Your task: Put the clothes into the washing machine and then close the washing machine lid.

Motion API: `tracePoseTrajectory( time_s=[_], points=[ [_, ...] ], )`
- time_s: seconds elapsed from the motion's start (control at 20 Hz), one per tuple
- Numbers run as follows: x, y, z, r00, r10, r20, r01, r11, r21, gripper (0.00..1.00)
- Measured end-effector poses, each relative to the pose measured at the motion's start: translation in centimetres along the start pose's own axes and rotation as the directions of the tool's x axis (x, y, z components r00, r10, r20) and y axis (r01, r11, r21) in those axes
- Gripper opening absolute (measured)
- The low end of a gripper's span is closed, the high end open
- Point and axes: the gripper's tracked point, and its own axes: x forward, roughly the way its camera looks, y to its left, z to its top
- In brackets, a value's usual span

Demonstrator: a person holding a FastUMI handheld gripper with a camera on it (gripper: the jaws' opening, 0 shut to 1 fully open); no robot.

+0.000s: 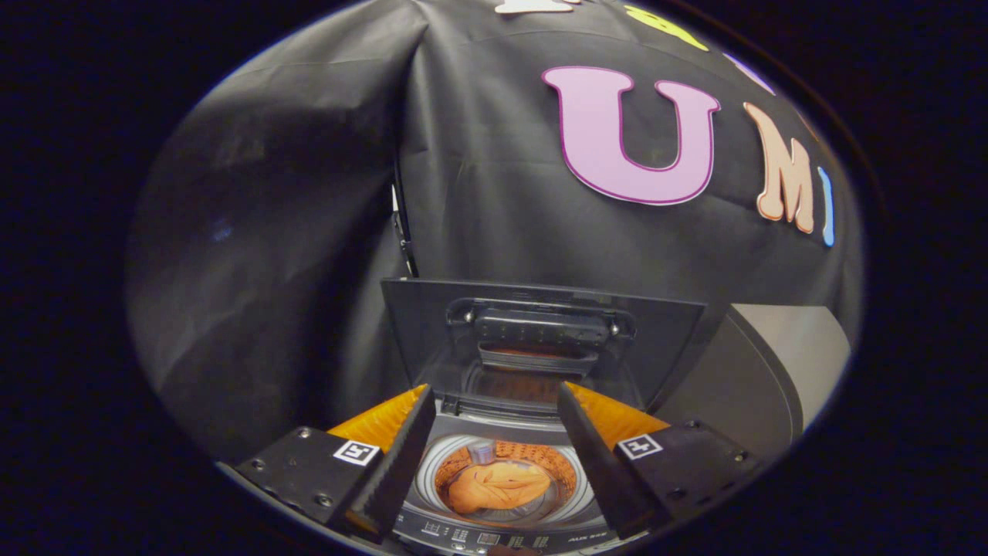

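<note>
claw (490, 432) released, fingers spread above washing machine (502, 533); clothes (498, 486) in drum below, lid (540, 332) upright.

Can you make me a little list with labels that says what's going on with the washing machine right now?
washing machine: top-loader, seen from above
lid: open, standing upright behind the drum
clothes: orange cloth lying inside the drum
hand-held gripper: open, holding nothing, above the drum
fingers: spread apart, drum showing between them
step left: close the lid
</note>
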Motion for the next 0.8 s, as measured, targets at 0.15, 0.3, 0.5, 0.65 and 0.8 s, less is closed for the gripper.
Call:
tracePoseTrajectory(
  time_s=[0.15,0.3,0.5,0.65,0.8],
  points=[
    [0.6,-0.4,1.1,1.0,-0.009,0.015,0.009,0.999,0.038,0.96],
    [2.0,-1.2,2.3,0.999,-0.027,0.031,0.024,0.997,0.078,0.96],
    [3.3,-2.1,4.5,0.997,-0.049,0.065,0.041,0.991,0.125,0.96],
    [4.5,-2.4,6.0,0.994,-0.052,0.091,0.036,0.986,0.165,0.96],
    [6.0,-3.0,8.2,0.989,-0.057,0.134,0.024,0.97,0.24,0.98]
  ],
)
